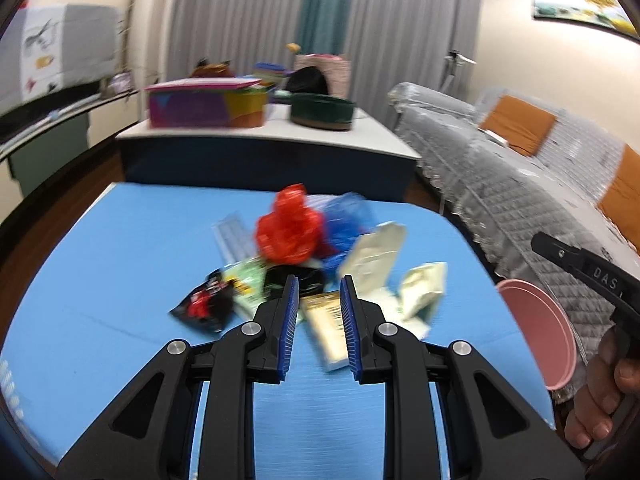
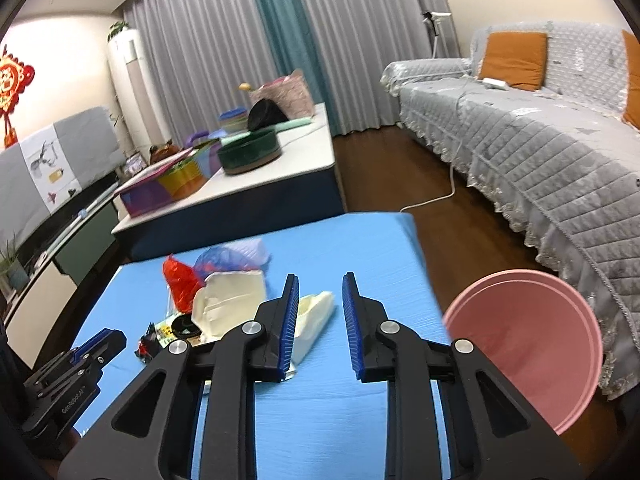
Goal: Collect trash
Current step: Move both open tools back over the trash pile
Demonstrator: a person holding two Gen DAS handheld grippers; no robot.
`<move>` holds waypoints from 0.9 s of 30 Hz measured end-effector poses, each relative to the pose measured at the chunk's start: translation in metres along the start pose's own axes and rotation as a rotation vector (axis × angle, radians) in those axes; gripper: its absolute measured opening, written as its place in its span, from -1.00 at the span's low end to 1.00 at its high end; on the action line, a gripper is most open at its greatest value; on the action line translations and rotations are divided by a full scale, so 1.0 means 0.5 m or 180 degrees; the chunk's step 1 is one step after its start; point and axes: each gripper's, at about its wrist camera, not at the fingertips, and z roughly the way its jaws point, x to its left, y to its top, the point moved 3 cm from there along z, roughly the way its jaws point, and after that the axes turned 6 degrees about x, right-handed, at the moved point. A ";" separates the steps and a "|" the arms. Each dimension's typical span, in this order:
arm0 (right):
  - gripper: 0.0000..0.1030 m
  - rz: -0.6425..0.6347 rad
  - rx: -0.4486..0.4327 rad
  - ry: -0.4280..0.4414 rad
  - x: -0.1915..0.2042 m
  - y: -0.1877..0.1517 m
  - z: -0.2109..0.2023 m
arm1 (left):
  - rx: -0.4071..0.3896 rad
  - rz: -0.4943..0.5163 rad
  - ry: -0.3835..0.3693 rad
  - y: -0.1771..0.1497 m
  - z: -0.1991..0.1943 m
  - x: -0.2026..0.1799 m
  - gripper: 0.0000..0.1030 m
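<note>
Left tongs [image 1: 319, 292] stand nearest in the left wrist view, jaws parted with nothing pressed between the blue pads; a yellowish packet [image 1: 326, 326] on the blue tabletop [image 1: 120, 300] shows in the gap, lying below them, apparently untouched, though blur hampers the reading. Just beyond and to either side lies the trash heap: a black-and-red wrapper [image 1: 204, 302] at left, cream crumpled cartons [image 1: 376, 252] at right, then a red plastic bag [image 1: 290, 232] and a blue plastic bag [image 1: 348, 220] farther off.

Right tongs [image 2: 320, 300] are likewise released and empty, over bare tabletop; the heap lies ahead and to their left, a cream wrapper [image 2: 314, 322] partly hidden behind the left finger. The pink bin [image 2: 528, 344] stands just off the tabletop's right edge, beside the grey quilted sofa [image 2: 520, 152]. A second, white tabletop [image 2: 304, 148] carrying boxes lies beyond.
</note>
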 end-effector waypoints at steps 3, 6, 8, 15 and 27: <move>-0.55 -0.0032 0.0082 0.0021 0.022 -0.007 0.027 | 0.0001 -0.0103 0.0105 -0.006 0.008 0.029 -0.58; -0.55 -0.0074 0.0156 0.0017 0.035 -0.013 0.052 | 0.0047 -0.0243 0.0156 -0.010 0.019 0.057 -0.58; -0.53 -0.0087 0.0218 -0.0004 0.043 -0.018 0.072 | 0.0058 -0.0280 0.0216 -0.018 0.024 0.070 -0.58; -0.50 -0.0022 0.0425 -0.0078 0.052 -0.032 0.125 | 0.0214 -0.0580 0.0368 -0.035 0.064 0.131 -0.58; -0.24 0.0049 0.0778 -0.0111 0.048 -0.059 0.202 | 0.0428 -0.0861 0.0455 -0.053 0.126 0.166 -0.13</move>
